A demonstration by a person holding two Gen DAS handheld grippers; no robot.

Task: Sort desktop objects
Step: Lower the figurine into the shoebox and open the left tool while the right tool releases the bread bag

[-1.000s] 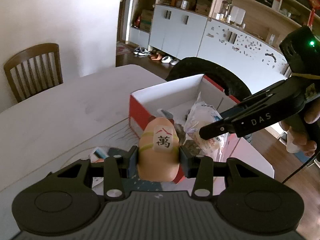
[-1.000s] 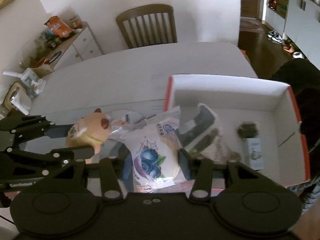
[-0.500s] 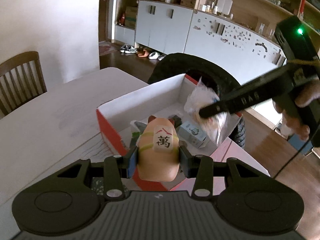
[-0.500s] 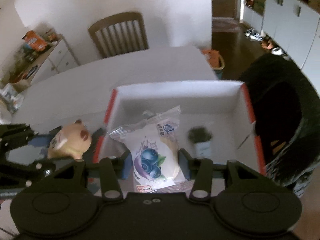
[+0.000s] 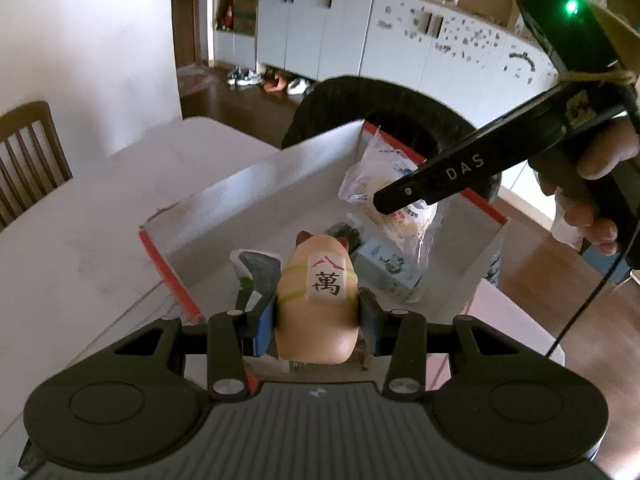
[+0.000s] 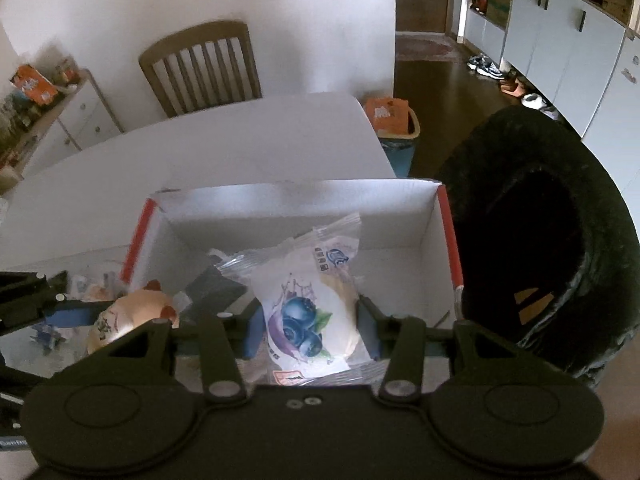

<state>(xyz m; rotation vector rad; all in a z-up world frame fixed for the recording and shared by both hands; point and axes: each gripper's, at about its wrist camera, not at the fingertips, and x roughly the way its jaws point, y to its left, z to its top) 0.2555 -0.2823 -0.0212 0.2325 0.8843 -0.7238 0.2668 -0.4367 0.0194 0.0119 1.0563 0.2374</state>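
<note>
Two hand-held grippers hang over an open white box [image 6: 424,220] with red edges on a pale table [image 5: 100,216]. The left gripper [image 5: 316,316] clamps a peach cat figurine [image 5: 316,312] above the box's near corner — the right gripper [image 6: 308,332] grips a blueberry snack packet [image 6: 308,304] over the box's middle.

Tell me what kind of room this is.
Most likely a home dining or living area: a white table with a wooden chair against the wall, grey storage cabinets, and shoes left on the dark floor beside them.
</note>
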